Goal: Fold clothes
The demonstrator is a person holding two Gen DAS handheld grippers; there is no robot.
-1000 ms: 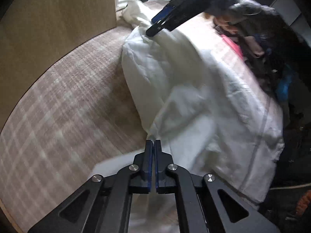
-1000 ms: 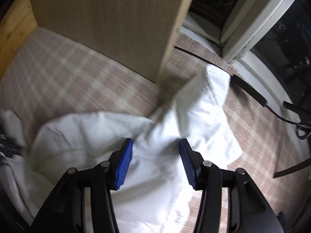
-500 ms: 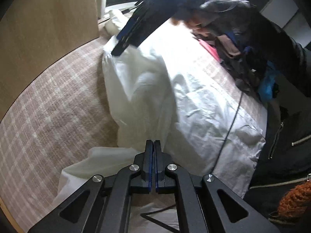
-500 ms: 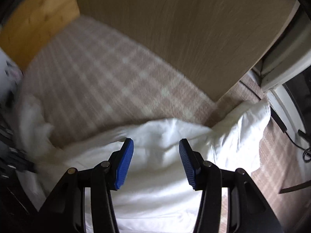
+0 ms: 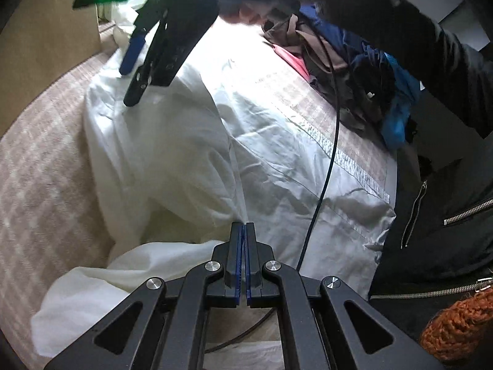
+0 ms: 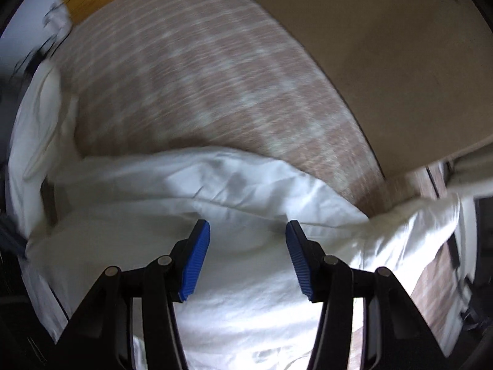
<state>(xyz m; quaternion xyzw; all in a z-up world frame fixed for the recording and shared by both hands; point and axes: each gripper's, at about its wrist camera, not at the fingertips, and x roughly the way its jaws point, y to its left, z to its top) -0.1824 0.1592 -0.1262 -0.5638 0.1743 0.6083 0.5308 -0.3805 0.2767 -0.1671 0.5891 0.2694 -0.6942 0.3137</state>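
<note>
A white garment (image 5: 191, 141) lies crumpled across a plaid bed cover (image 5: 40, 160). My left gripper (image 5: 242, 231) is shut at the garment's near edge, and a thin fold of white cloth runs up into its closed pads. My right gripper (image 6: 248, 234) is open and empty, hovering just above the garment (image 6: 234, 203) near its folded far edge. It also shows in the left wrist view (image 5: 135, 71), over the garment's far end.
A tan headboard panel (image 6: 400, 46) stands along the bed. A heap of dark, blue and pink clothes (image 5: 363, 71) lies at the far right. A black cable (image 5: 326, 166) crosses the garment. The person's black jacket (image 5: 437, 234) is at right.
The right gripper has swung left along the garment's far edge, staying open. The left gripper has stayed shut and shifted so that more of the garment shows spread out.
</note>
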